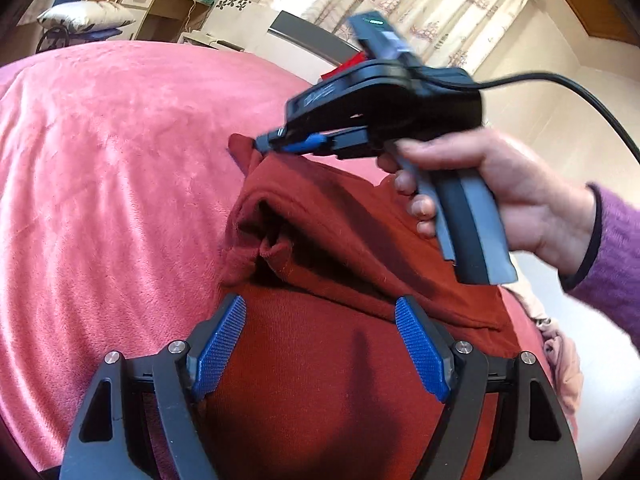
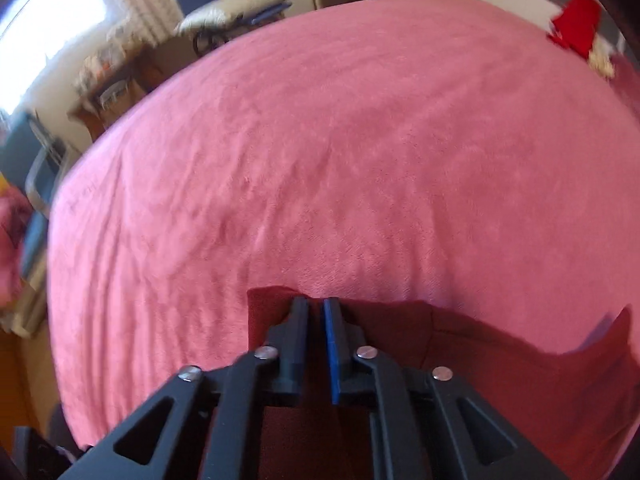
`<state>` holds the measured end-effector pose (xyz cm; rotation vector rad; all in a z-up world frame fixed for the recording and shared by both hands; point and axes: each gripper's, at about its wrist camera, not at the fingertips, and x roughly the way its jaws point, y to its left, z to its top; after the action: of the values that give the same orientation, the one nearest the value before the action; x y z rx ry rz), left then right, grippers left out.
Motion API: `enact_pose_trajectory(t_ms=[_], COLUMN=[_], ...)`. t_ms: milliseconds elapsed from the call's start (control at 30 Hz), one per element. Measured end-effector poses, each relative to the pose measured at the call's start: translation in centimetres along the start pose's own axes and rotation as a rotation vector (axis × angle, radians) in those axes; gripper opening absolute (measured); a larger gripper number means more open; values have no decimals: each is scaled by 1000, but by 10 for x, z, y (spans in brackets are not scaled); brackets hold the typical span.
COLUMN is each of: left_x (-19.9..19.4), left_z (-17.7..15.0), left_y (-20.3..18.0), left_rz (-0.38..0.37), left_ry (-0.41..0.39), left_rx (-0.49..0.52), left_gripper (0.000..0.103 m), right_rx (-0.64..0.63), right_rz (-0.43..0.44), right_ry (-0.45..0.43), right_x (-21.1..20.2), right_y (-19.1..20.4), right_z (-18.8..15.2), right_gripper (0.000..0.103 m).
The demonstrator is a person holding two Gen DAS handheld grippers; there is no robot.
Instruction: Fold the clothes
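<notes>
A dark red garment lies on the pink blanket of a bed. My left gripper hovers just over its flat near part, fingers wide open, nothing between them. In the left wrist view a hand holds my right gripper, shut on a corner of the red garment and lifting a fold of it above the rest. In the right wrist view the right gripper is shut on the garment's edge, with the red cloth trailing right below it.
The pink blanket spreads far ahead. A small red item lies at the far right of the bed. A pillow on a chair, a wooden desk and curtains stand beyond the bed. A pale pink cloth hangs at the bed's right edge.
</notes>
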<state>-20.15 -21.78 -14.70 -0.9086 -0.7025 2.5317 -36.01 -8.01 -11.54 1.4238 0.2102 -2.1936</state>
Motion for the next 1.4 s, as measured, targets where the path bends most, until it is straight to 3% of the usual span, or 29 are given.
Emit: enact_pose_trajectory(t_ms=[200, 433, 567, 700, 833, 967, 1033, 1067, 1133, 1300, 1400], left_x=[-4, -16, -13, 3, 23, 28, 25, 22, 16, -3, -19], left_z=[1, -5, 0, 10, 16, 11, 8, 6, 0, -7, 8], left_y=[-4, -14, -34, -52, -56, -52, -49, -48, -45, -40, -52], left_rz=[13, -34, -66, -51, 4, 44, 56, 60, 64, 56, 10], left_ry=[13, 40, 43, 48, 87, 130, 124, 123, 121, 101, 0], left_rx=[-12, -32, 72, 191, 205, 189, 170, 160, 139, 86, 107], left_gripper=[79, 79, 79, 79, 79, 79, 79, 79, 79, 79, 79], right_rx=[174, 388, 585, 659, 709, 698, 693, 690, 684, 708, 737], right_rz=[-14, -47, -201, -147, -111, -103, -98, -96, -92, -124, -141], right_ry=[-92, -200, -245, -225, -219, -230, -235, -238, -243, -286, -267], right_x=[-50, -110, -162, -171, -158, -160, -161, -161, -162, -171, -168], right_y=[-40, -91, -157, -195, -220, -221, -221, -221, -222, -225, -229], right_z=[-59, -131, -217, -251, -255, -253, -251, -251, -250, -255, -265], right_gripper=[25, 25, 28, 28, 28, 31, 23, 11, 5, 2, 2])
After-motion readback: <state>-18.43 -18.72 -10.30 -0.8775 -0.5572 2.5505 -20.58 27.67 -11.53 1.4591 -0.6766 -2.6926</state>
